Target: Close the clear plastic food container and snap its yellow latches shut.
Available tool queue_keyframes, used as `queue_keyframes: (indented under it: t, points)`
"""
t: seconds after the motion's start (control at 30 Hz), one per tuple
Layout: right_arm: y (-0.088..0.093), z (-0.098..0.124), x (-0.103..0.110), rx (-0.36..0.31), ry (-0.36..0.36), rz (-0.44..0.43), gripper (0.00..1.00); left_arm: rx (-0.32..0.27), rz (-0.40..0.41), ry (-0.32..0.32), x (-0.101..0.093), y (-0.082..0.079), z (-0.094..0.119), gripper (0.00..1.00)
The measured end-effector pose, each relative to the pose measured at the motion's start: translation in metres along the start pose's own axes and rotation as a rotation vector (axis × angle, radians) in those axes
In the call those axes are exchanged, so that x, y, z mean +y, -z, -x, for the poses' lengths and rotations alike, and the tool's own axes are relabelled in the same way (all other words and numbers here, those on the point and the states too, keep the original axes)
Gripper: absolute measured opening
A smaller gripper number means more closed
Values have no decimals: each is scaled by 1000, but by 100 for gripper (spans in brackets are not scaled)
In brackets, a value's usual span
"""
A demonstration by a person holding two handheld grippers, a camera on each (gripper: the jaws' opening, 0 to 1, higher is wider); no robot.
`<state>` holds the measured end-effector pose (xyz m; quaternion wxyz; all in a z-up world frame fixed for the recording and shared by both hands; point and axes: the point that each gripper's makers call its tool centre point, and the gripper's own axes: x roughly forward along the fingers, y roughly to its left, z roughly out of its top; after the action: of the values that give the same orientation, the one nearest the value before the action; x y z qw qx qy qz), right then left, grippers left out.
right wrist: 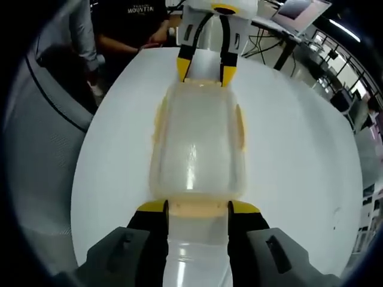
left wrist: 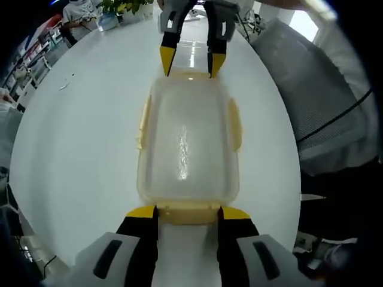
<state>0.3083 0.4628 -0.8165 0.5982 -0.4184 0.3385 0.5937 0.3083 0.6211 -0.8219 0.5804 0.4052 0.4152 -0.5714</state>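
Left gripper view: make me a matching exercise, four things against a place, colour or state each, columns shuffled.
Things:
1. container
2. side latches
3. table
4. potted plant

Descriptions:
A. white, round
B. clear, lid on, between the two grippers
C. pale yellow, flared outward
D. at the table's far edge

Pairs: 1-B, 2-C, 3-A, 4-D

The left gripper and right gripper sit at opposite ends of the container.

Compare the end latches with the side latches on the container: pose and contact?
End latches each sit between a gripper's yellow jaw tips: left gripper, right gripper. Side latches have no gripper at them. End latches run along the container's short ends, side latches along its long sides. All are pale yellow, on the lid's rim.
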Motion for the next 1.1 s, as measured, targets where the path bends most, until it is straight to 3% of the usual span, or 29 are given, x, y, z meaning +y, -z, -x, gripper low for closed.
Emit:
queue_keyframes:
  t: [0.43, 0.73, 1.1]
  points:
    - [-7, 35, -2, -32, 33, 15, 35, 1, -15, -37, -2, -19, 25, 34]
    - [3, 55, -1, -30, 51, 7, 35, 4, -39, -51, -1, -41, 30, 34]
    - [30, 79, 4, -14, 69, -29, 35, 1, -87, -46, 2, -78, 25, 34]
